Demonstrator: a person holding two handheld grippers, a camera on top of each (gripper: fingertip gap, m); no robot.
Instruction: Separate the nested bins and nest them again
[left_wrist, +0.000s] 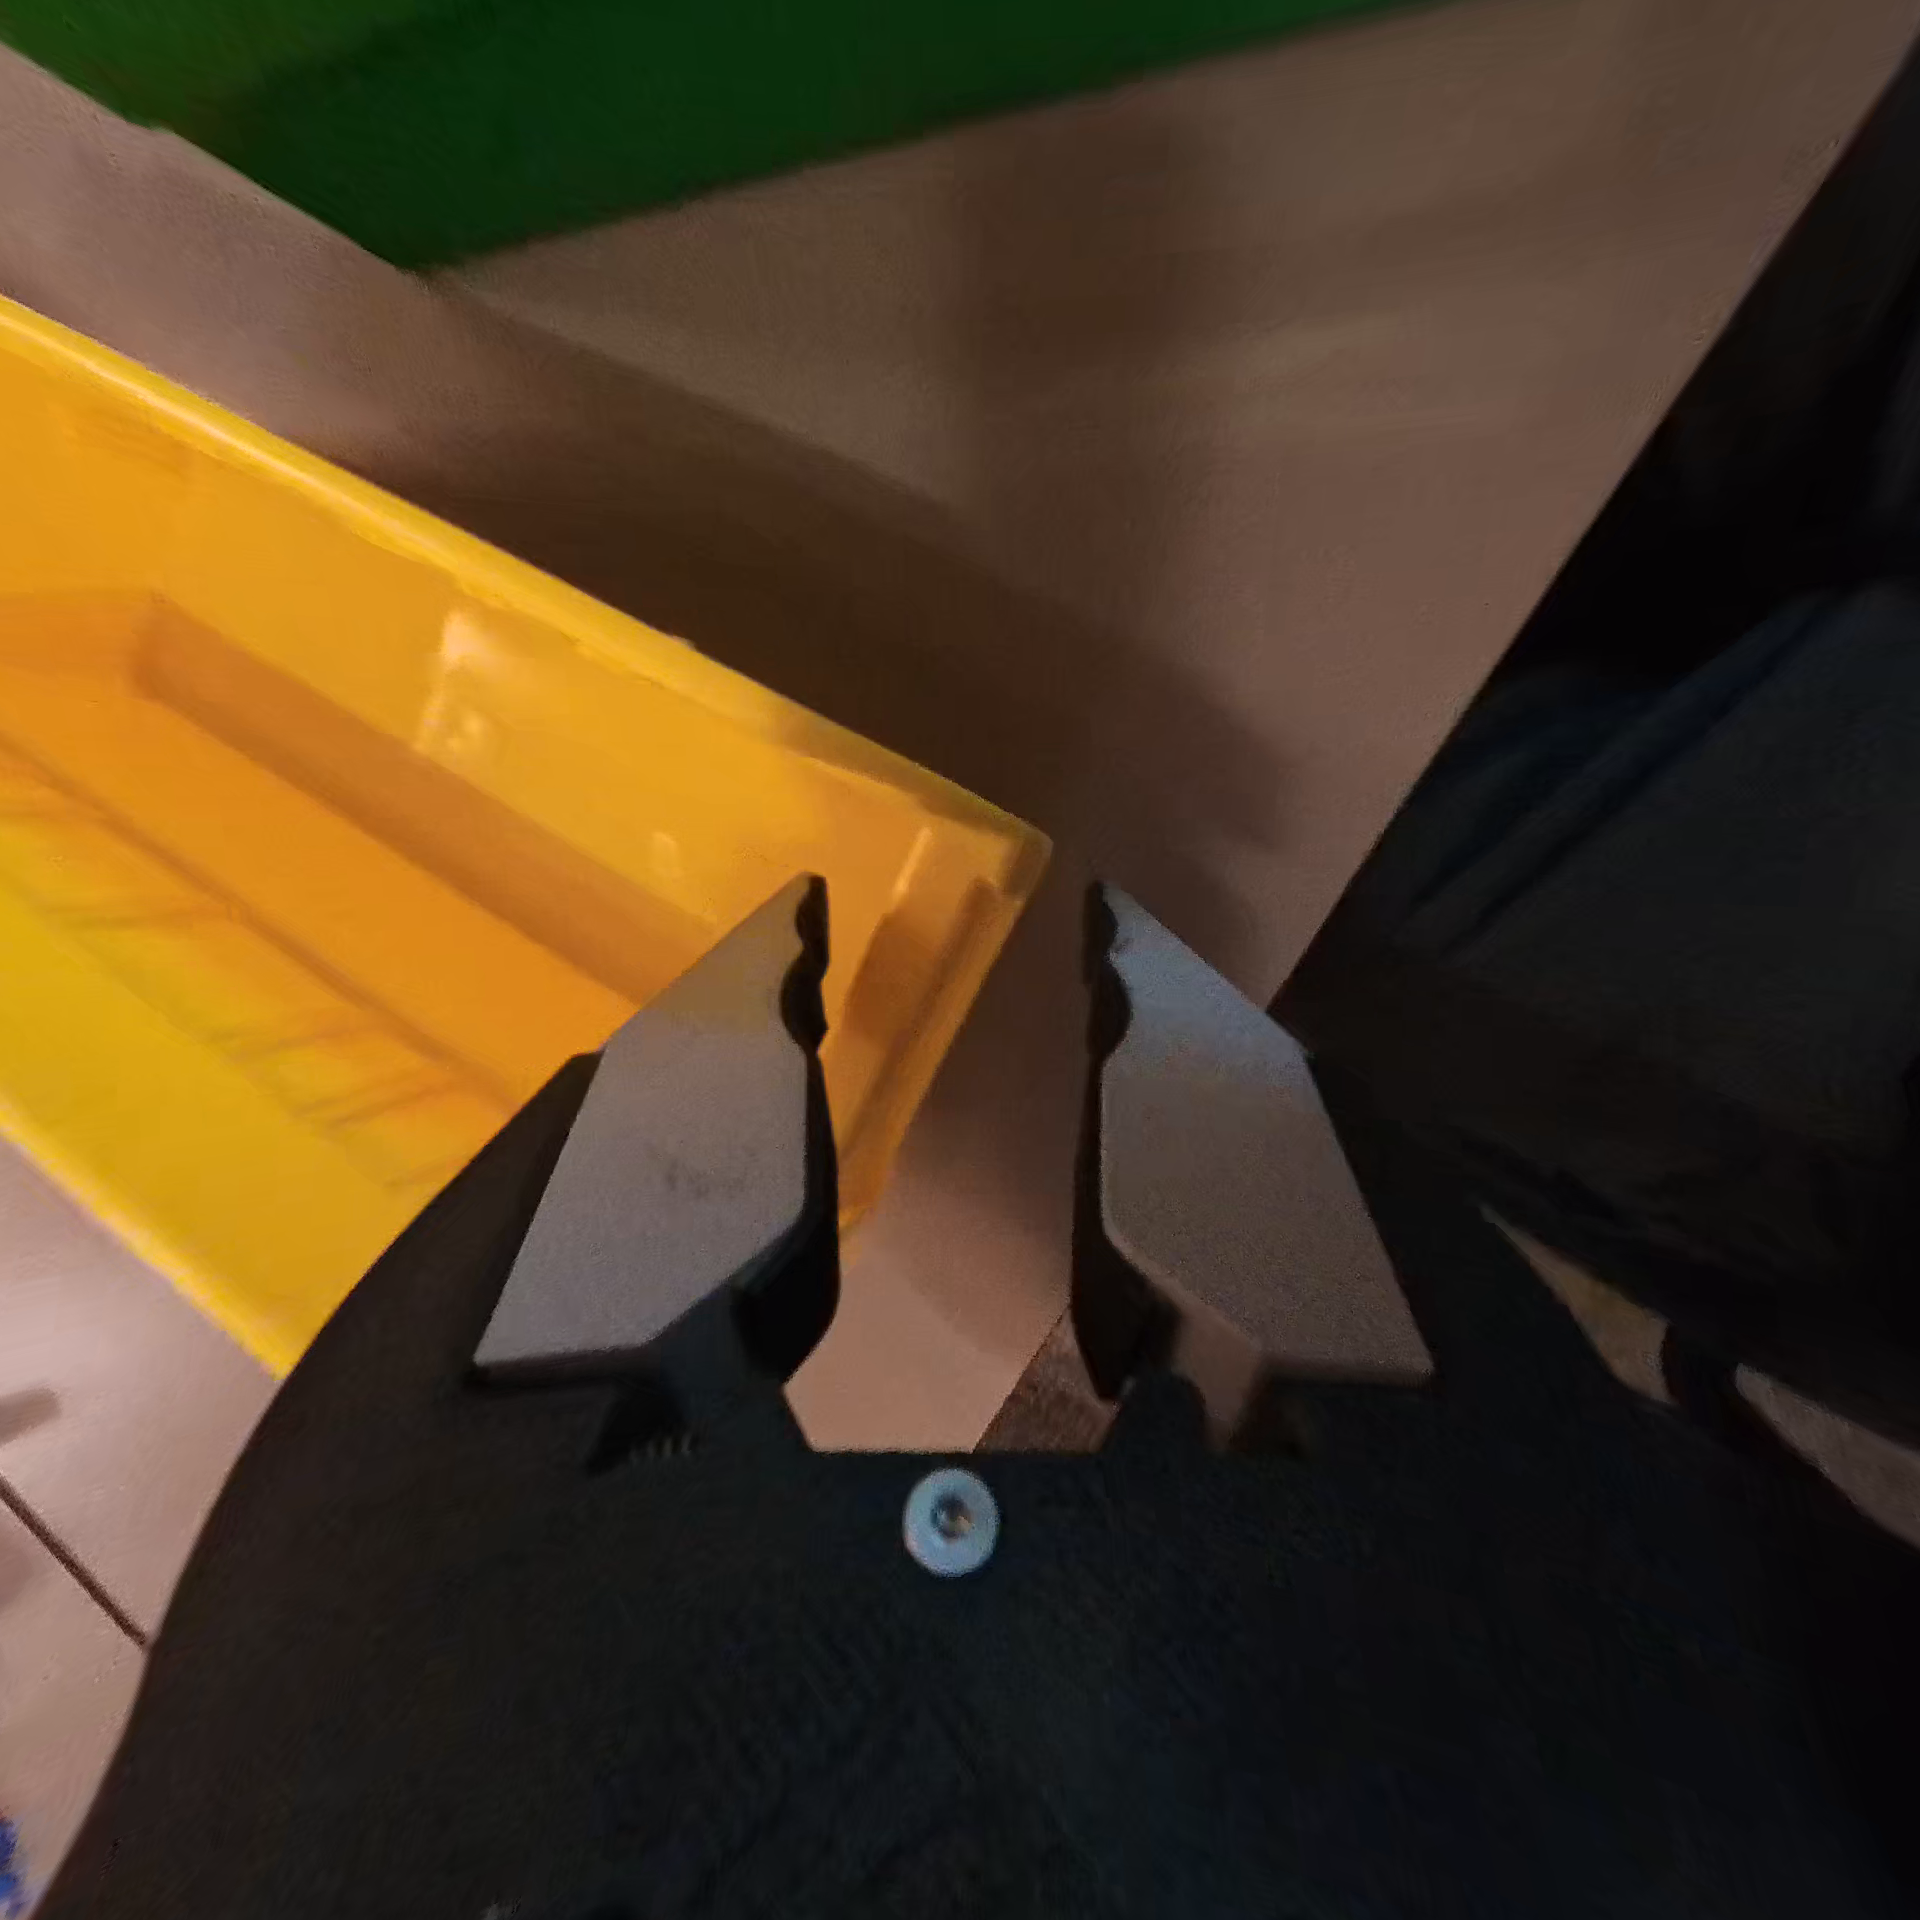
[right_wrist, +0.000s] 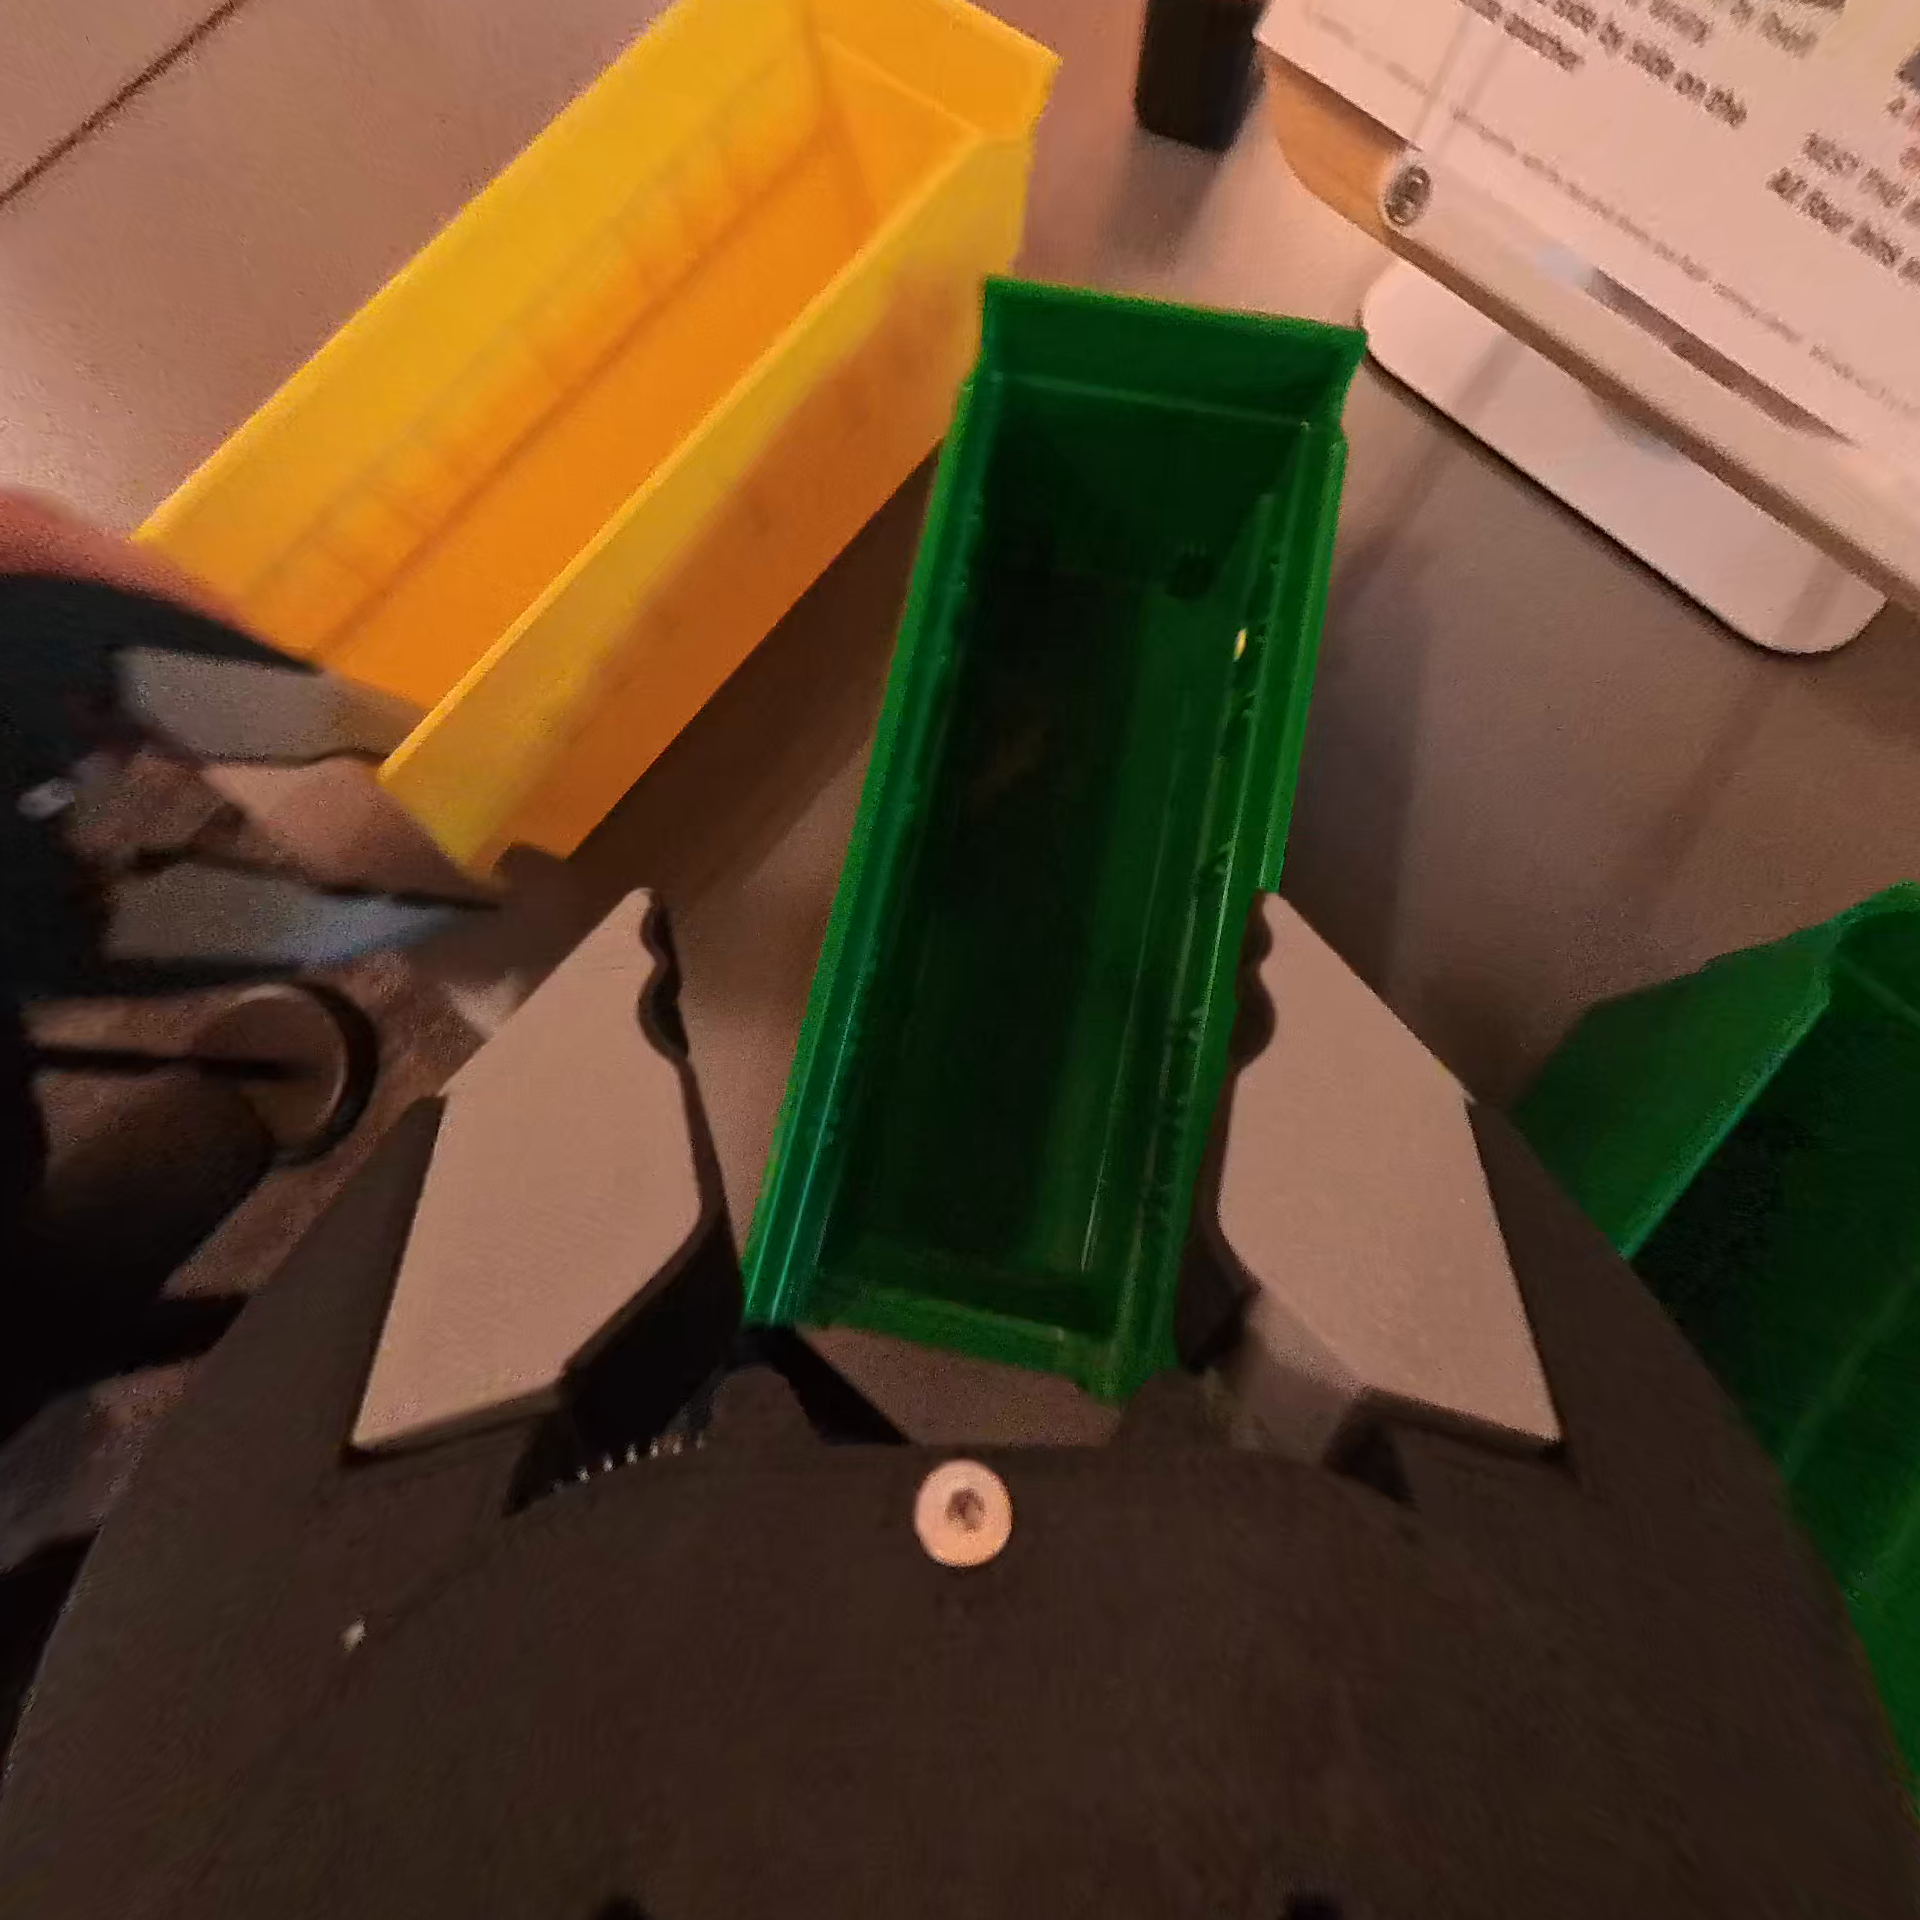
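Note:
A yellow bin (left_wrist: 312, 831) lies open-side up on the tan table (left_wrist: 1039, 416). My left gripper (left_wrist: 956, 904) is open. Its fingers straddle the bin's near end wall at the corner, one finger inside and one outside. In the right wrist view the yellow bin (right_wrist: 623, 416) lies at the upper left, with the left gripper (right_wrist: 436, 821) at its near end. My right gripper (right_wrist: 956, 935) is wide open around a green bin (right_wrist: 1039, 831) that lies lengthwise between its fingers. The right finger is against the bin's wall. The left finger stands apart from it.
A second green bin (right_wrist: 1766, 1247) stands at the right edge. A white stand holding a printed sheet (right_wrist: 1621, 468) is at the back right, with a small dark object (right_wrist: 1195, 73) beside it. Green plastic (left_wrist: 520, 104) and dark clothing (left_wrist: 1662, 883) border the left wrist view.

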